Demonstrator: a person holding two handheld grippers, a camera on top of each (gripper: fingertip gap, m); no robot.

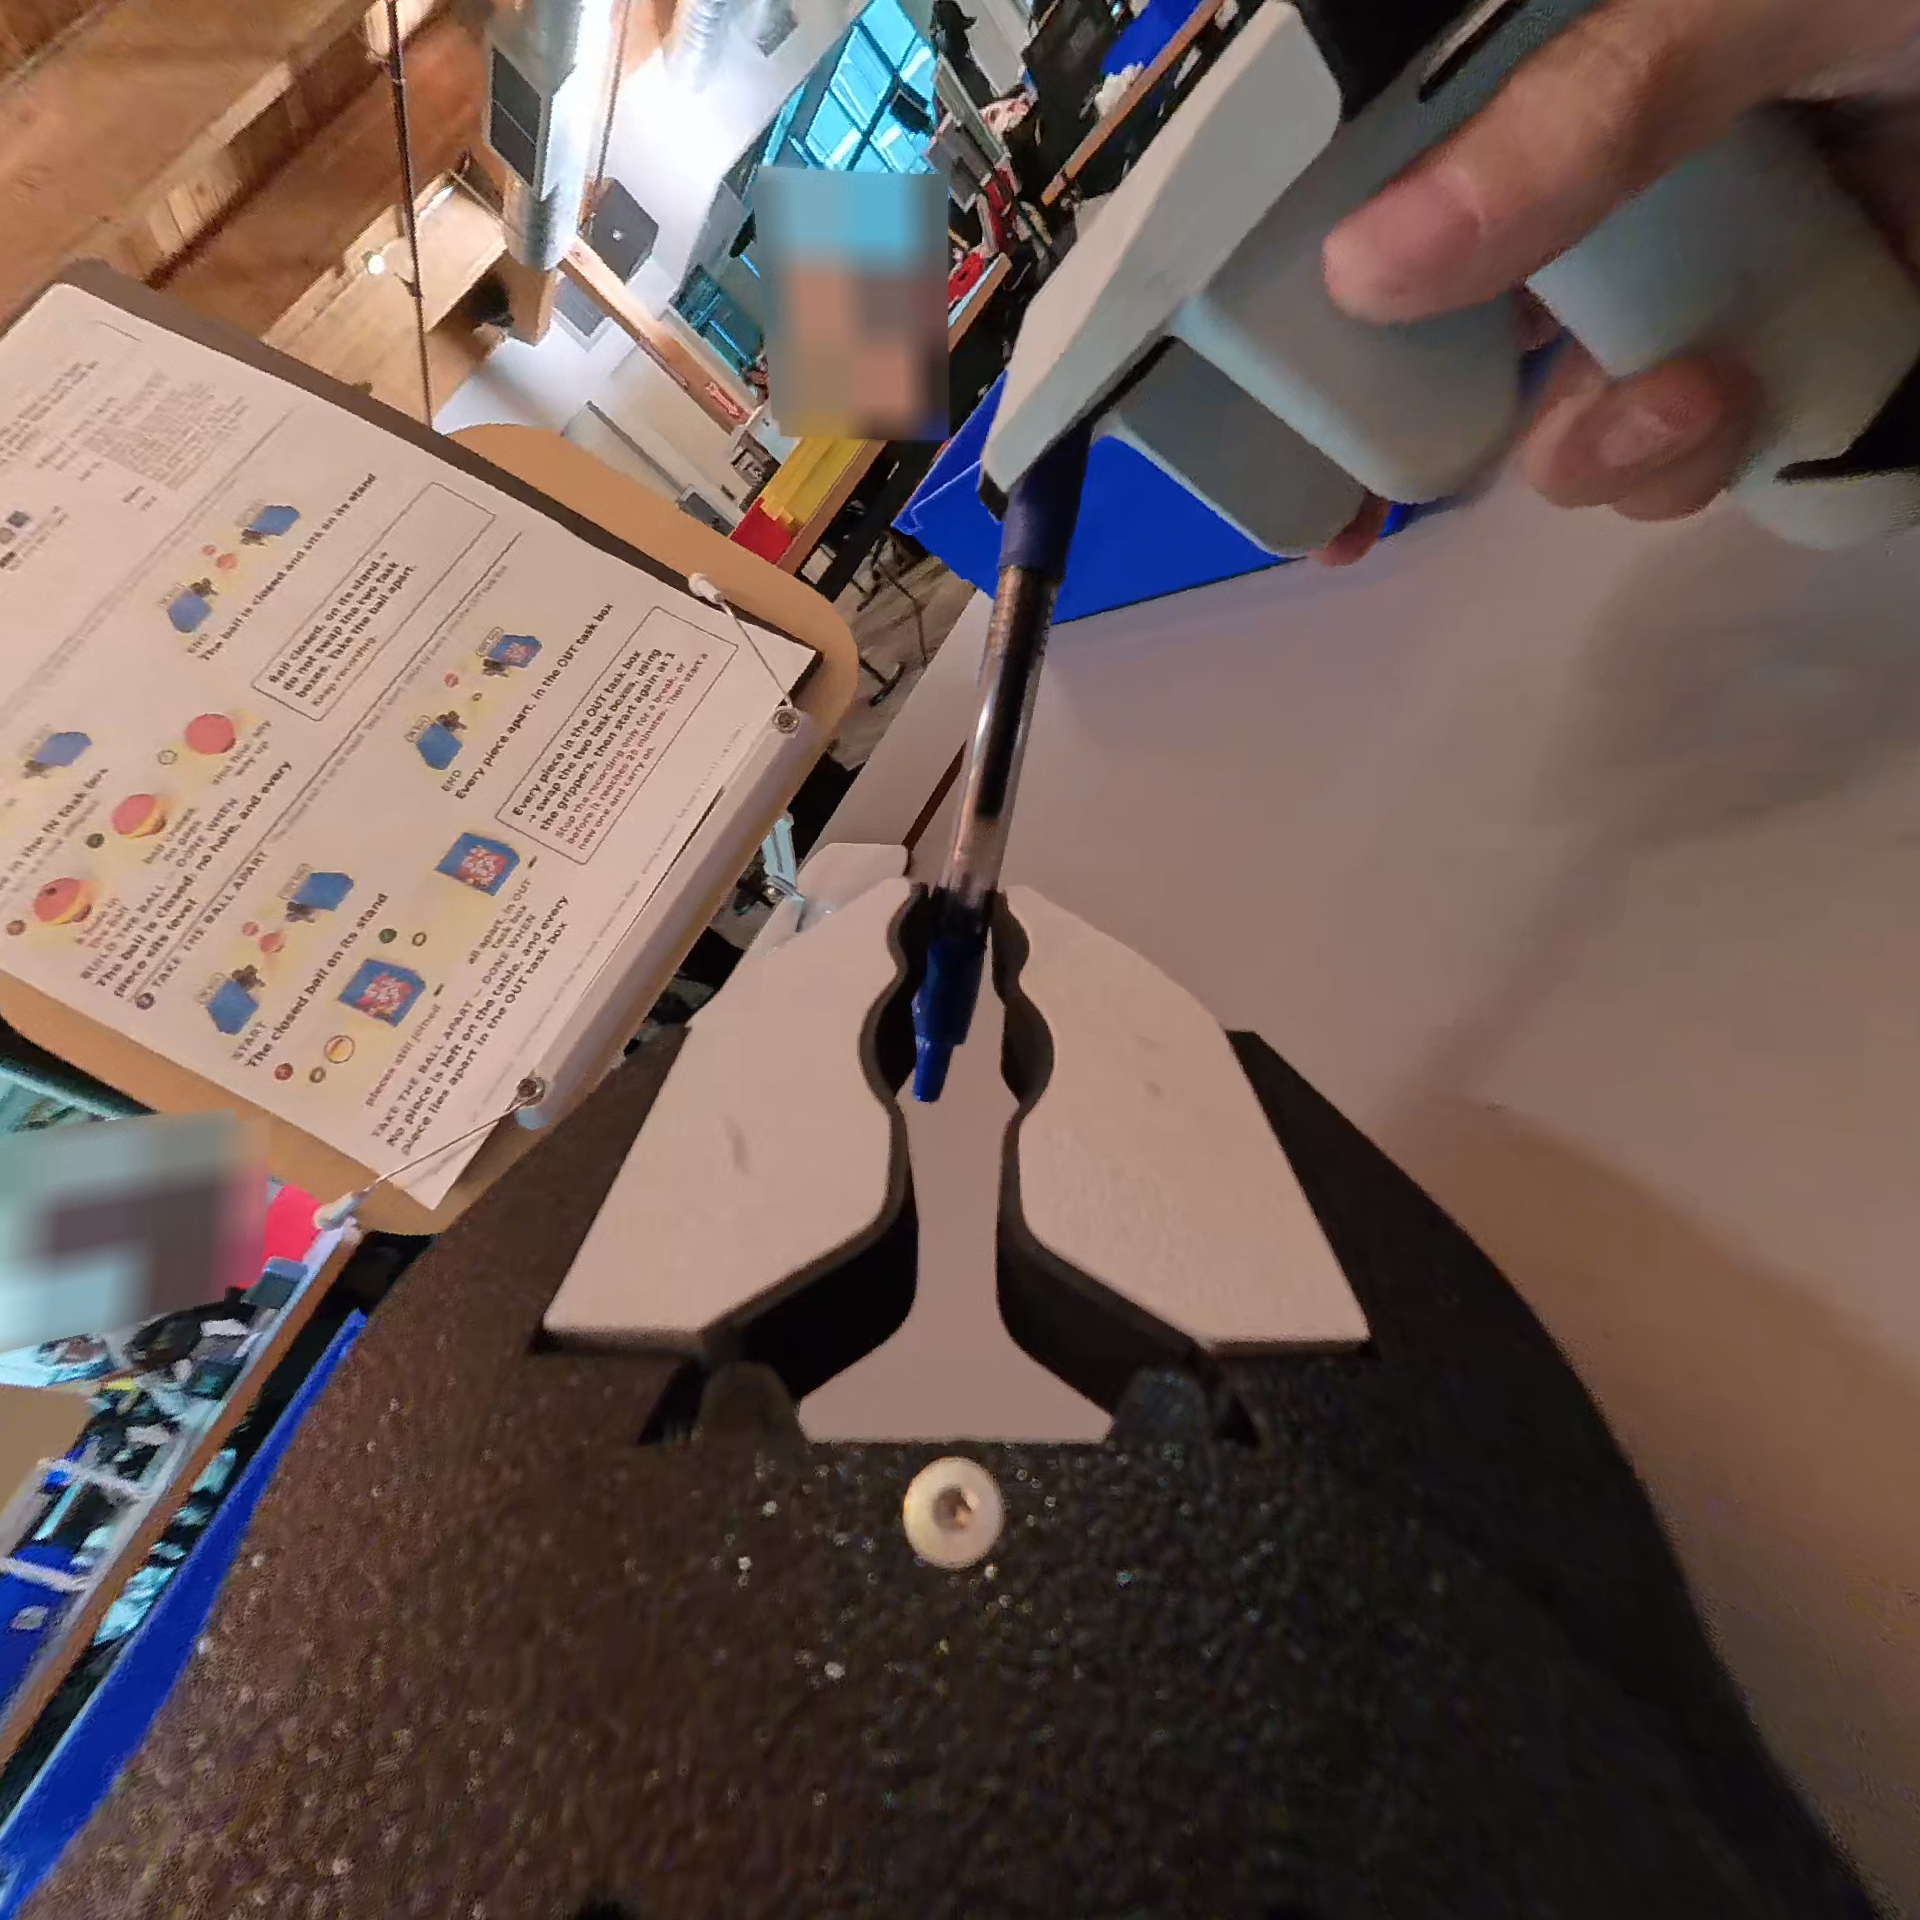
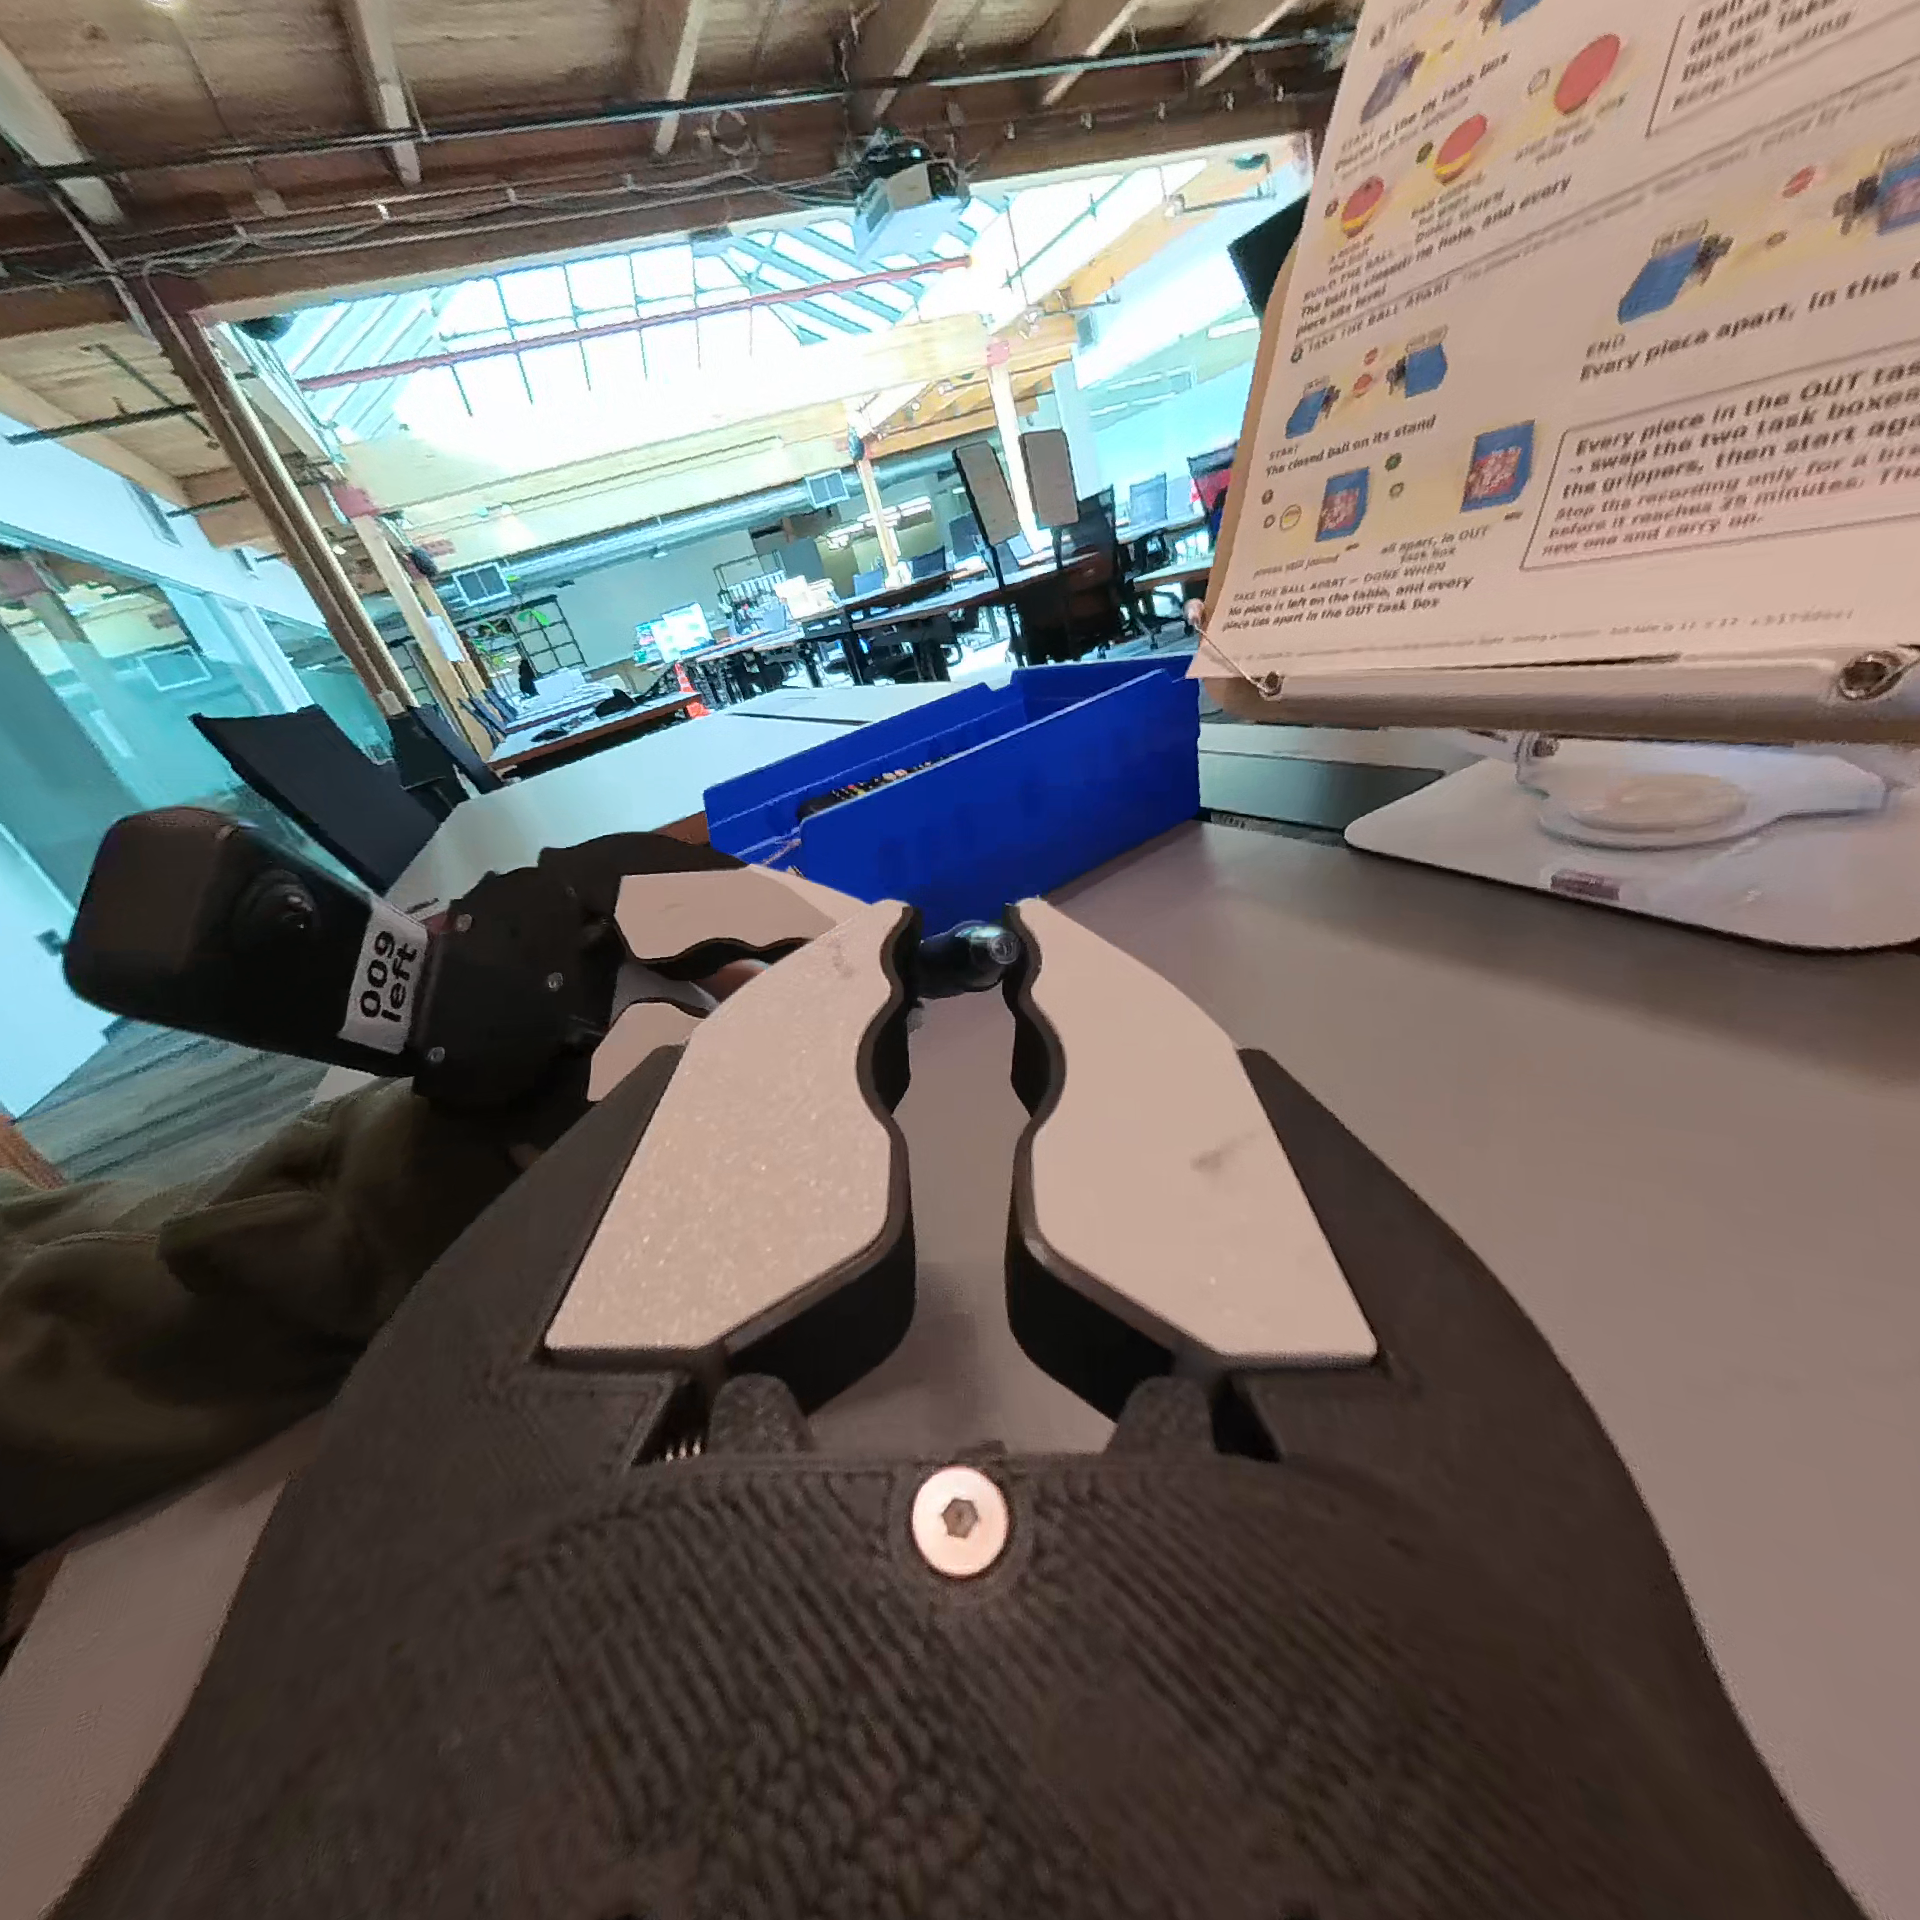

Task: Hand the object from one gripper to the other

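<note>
Pen (image 1: 1000,727) spans both grippers: capped end pinched between left gripper (image 1: 954,902) tips, 12 o'clock; far end clamped by right gripper (image 2: 961,940). Right's fingertips hidden in left view.

The pen (image 1: 997,727) had a clear, glossy plastic barrel and a blue grip, perhaps rubber, blurred. The left gripper (image 1: 951,914) wore matt grey pads (image 1: 769,1122) on a rough, grainy black plastic body with a shiny metal screw (image 1: 953,1512). The right gripper (image 2: 961,951) showed ribbed printed plastic. The bin (image 2: 997,800) was smooth blue plastic, the table (image 2: 1558,1195) matt grey, the sheet (image 1: 312,748) paper.
</note>
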